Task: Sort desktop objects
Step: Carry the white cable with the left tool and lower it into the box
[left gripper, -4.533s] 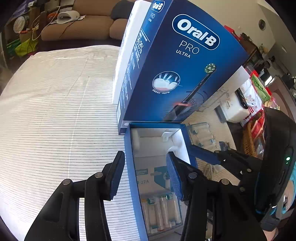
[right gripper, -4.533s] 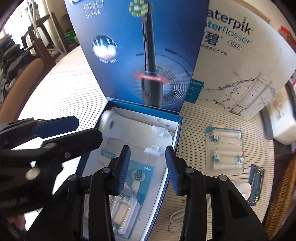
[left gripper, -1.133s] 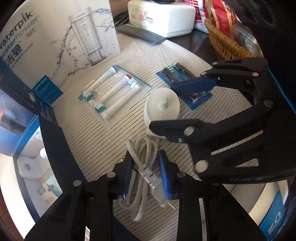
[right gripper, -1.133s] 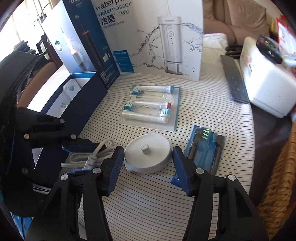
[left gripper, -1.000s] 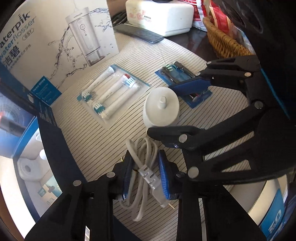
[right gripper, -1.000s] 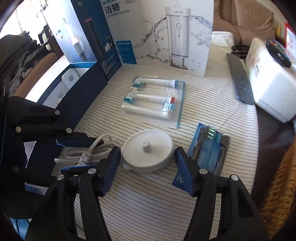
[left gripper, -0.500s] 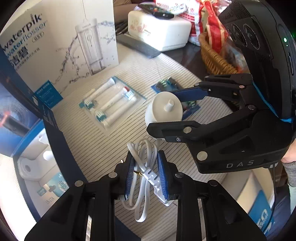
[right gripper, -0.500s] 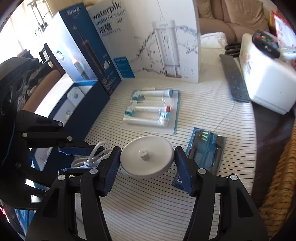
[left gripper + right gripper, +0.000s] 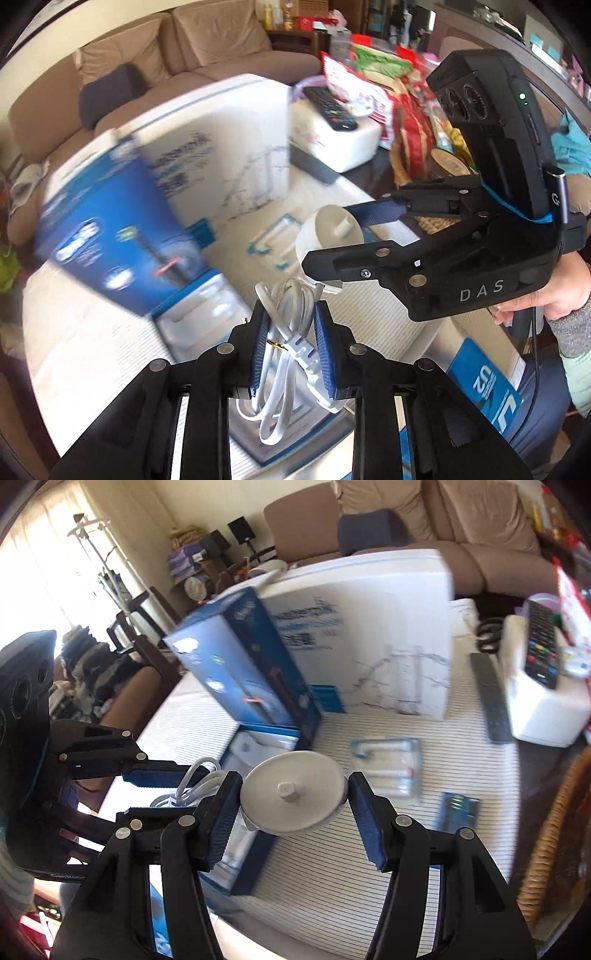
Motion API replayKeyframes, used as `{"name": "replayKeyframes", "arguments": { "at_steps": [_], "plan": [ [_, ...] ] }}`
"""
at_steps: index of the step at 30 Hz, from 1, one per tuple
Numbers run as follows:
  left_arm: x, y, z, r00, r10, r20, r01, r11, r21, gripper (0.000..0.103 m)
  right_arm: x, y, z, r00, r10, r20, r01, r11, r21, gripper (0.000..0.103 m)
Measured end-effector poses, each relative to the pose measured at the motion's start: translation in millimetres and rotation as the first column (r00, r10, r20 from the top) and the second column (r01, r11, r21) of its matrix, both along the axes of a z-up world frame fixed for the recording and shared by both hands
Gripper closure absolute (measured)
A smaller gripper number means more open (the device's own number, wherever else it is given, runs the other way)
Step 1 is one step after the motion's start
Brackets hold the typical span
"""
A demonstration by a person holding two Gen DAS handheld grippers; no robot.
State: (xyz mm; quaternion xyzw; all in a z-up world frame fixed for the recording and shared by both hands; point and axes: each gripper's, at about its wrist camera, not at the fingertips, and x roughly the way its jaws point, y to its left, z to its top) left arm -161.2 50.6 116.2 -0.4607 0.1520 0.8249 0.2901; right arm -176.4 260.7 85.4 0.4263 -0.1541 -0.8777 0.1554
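Observation:
My left gripper (image 9: 291,347) is shut on a coiled white cable (image 9: 284,332) with its plug, held in the air. The cable runs to a round white charging base (image 9: 291,797), which my right gripper (image 9: 291,801) is shut on at its rim, above the striped table (image 9: 369,867). In the left wrist view the right gripper (image 9: 332,240) holds the charging base (image 9: 328,232) just beyond the cable. In the right wrist view the left gripper (image 9: 162,790) sits at the left with the cable (image 9: 195,779). Below lies the open blue toothbrush box tray (image 9: 258,746).
A blue Oral-B box (image 9: 251,672) and a white Waterpik box (image 9: 369,635) stand at the back. A brush-head pack (image 9: 388,764) and a small blue pack (image 9: 458,808) lie on the table. A remote (image 9: 539,646) rests on a white box (image 9: 546,709); a wicker basket (image 9: 554,849) is at the right.
Both grippers have risen together, lifting the charging base and its cable off the table. The views have tilted up towards the boxes and sofa.

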Motion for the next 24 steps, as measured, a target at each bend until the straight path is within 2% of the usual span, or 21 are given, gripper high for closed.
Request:
{"name": "replayKeyframes", "arguments": {
  "at_steps": [2,5,8,10,15,18,24],
  "plan": [
    [1.4,-26.5,2.5,0.999,0.041,0.005,-0.041,0.999,0.007,0.078,-13.7,-21.7,0.0,0.999,0.027,0.022,-0.026,0.999,-0.023,0.047],
    [-6.2,-56.5,-9.6,0.994,0.1,0.043,-0.101,0.994,0.029,0.078,-36.1,-51.0,-10.3,0.995,0.056,0.08,-0.052,0.998,-0.046,0.047],
    [-14.3,-76.3,-25.0,0.985,0.153,0.082,-0.159,0.985,0.071,0.078,-57.9,-72.6,-23.1,0.988,0.089,0.127,-0.087,0.996,-0.022,0.047],
    [-18.7,-84.9,-36.7,0.976,0.187,0.111,-0.199,0.974,0.112,0.078,-71.6,-83.3,-29.6,0.981,0.112,0.158,-0.117,0.993,0.025,0.047],
    [-27.0,-94.1,-64.1,0.956,0.246,0.162,-0.275,0.941,0.196,0.078,-98.0,-105.2,-48.1,0.961,0.157,0.229,-0.195,0.968,0.159,0.047],
    [-31.7,-97.4,-78.0,0.936,0.297,0.19,-0.337,0.912,0.235,0.081,-105.4,-117.2,-61.5,0.955,0.168,0.245,-0.222,0.951,0.213,0.047],
    [-37.6,-92.4,-99.2,0.922,0.323,0.212,-0.367,0.904,0.22,0.083,-114.4,-133.4,-83.5,0.955,0.185,0.23,-0.234,0.949,0.211,0.048]
  ]
}}
